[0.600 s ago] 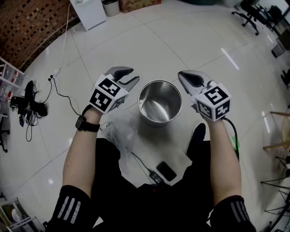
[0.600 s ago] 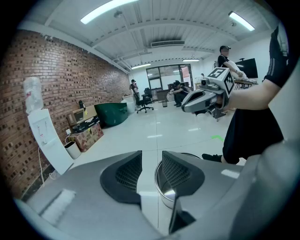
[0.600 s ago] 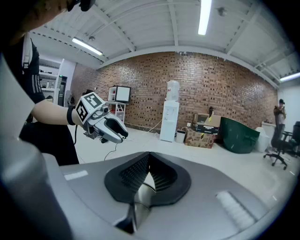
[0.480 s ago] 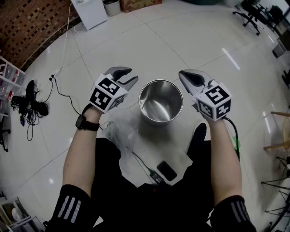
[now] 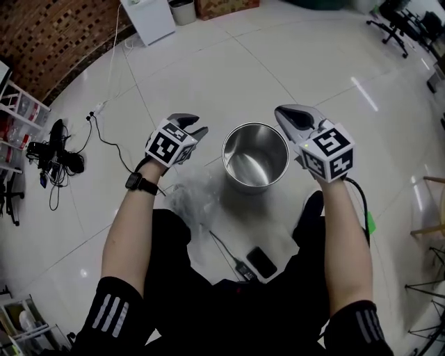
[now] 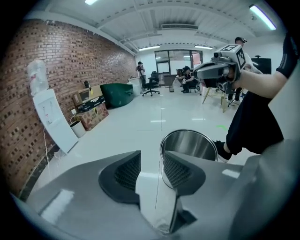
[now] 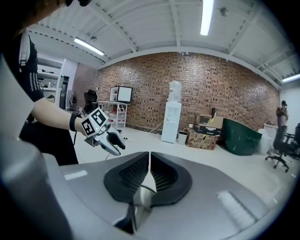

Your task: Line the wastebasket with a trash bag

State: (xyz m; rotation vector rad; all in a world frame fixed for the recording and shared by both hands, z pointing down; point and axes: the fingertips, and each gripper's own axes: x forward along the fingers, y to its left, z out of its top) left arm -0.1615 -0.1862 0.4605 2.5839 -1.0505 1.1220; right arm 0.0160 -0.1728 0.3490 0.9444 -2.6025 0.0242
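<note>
A shiny steel wastebasket (image 5: 255,154) stands upright and unlined on the white floor between my grippers. It also shows in the left gripper view, just beyond the jaws, as the wastebasket (image 6: 190,145). A crumpled clear trash bag (image 5: 195,199) lies on the floor to its lower left, under my left forearm. My left gripper (image 5: 192,126) hovers left of the rim, open, with nothing between its jaws. My right gripper (image 5: 287,115) hangs above the rim's right side, shut and empty. In the gripper views I see the left gripper (image 6: 151,155) and the right gripper (image 7: 149,158).
A black phone (image 5: 261,262) on a cable lies on the floor near my legs, and my shoe (image 5: 309,208) is right of the basket. A tangle of cables (image 5: 55,149) and a shelf sit far left. A white cabinet (image 5: 149,17) stands at the back.
The head view has shifted slightly, so the basket sits a little further right. My left gripper has dipped a little beside the basket's left rim. The right gripper holds its place.
</note>
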